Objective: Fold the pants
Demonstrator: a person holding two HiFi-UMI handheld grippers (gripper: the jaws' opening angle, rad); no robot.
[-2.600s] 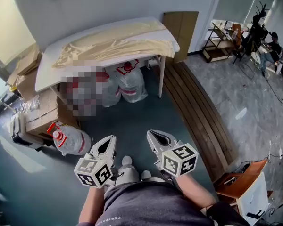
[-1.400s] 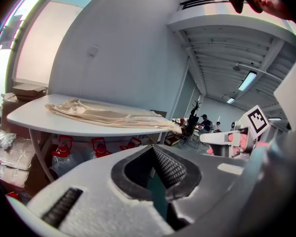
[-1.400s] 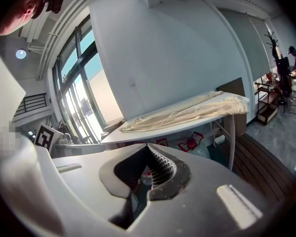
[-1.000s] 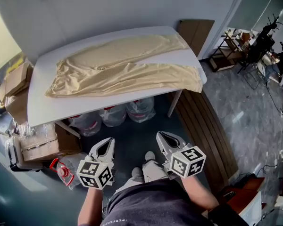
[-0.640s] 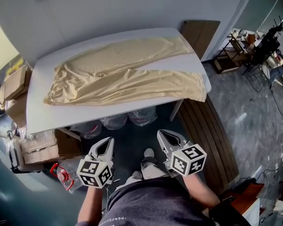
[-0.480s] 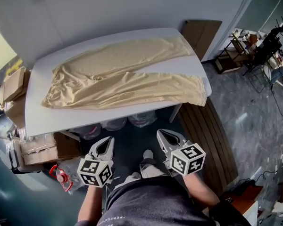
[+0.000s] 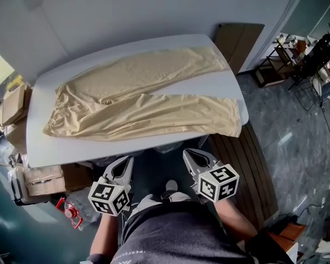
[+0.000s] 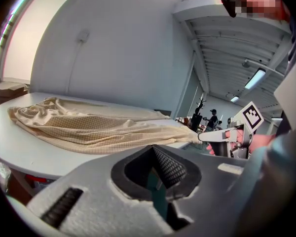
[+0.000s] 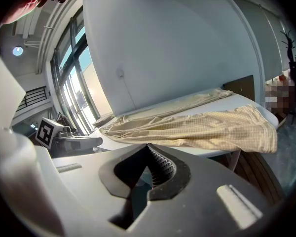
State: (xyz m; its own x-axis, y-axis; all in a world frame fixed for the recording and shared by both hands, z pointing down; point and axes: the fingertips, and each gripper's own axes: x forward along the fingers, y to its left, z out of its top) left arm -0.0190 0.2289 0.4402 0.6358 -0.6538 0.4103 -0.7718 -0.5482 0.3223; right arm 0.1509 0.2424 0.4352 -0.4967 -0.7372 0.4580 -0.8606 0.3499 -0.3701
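Beige pants [image 7: 137,100] lie spread on the white table [image 7: 71,147], waist at the left and both legs running to the right, the near leg ending at the right edge. My left gripper [image 7: 125,160] and right gripper [image 7: 191,153] hover side by side just short of the table's near edge, both shut and empty. In the left gripper view the pants [image 8: 89,132] lie ahead beyond the shut jaws [image 8: 154,149], with the right gripper [image 8: 222,136] alongside. In the right gripper view the pants [image 9: 197,127] sit ahead of the shut jaws [image 9: 149,149].
Cardboard boxes [image 7: 11,106] stand at the table's left, and another box [image 7: 41,177] and a red-capped plastic bottle [image 7: 71,210] sit below it. A wooden board [image 7: 239,40] leans on the wall at the right. Floor planks [image 7: 247,164] lie beside the table.
The person has stepped closer to the table, so both shut grippers now sit near its front edge. The pants have not moved.
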